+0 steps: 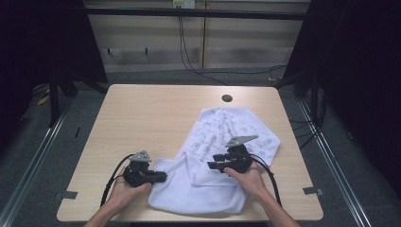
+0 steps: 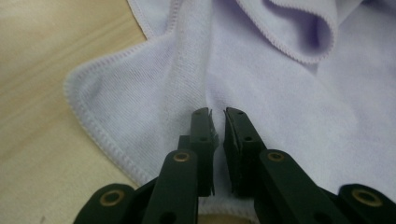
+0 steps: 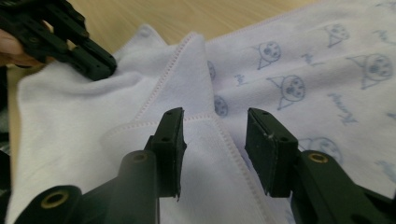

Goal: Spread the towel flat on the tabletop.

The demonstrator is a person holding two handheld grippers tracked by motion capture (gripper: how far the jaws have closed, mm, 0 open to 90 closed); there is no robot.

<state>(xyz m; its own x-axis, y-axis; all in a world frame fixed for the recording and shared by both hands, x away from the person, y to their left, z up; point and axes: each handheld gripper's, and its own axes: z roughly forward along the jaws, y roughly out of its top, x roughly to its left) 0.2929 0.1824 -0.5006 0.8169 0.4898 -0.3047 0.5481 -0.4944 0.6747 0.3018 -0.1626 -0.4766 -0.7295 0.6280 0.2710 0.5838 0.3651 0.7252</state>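
Here there is one towel, white with little blue cat faces printed on one side. It lies crumpled on the near right part of a light wooden table. Its long way runs slanting, from the near edge by the person up and away to the right. The printed side shows on the far part, and the plain side shows on the near part, where the cloth is folded over.

There are two grippers, one in each hand. The left gripper is at the towel's near left corner. Its jaws are almost pressed together, with a thin ridge of cloth between them. The right gripper is over the middle of the towel. Its jaws are spread apart above a stitched, folded edge and hold nothing.

One dark round hole sits in the table past the towel.
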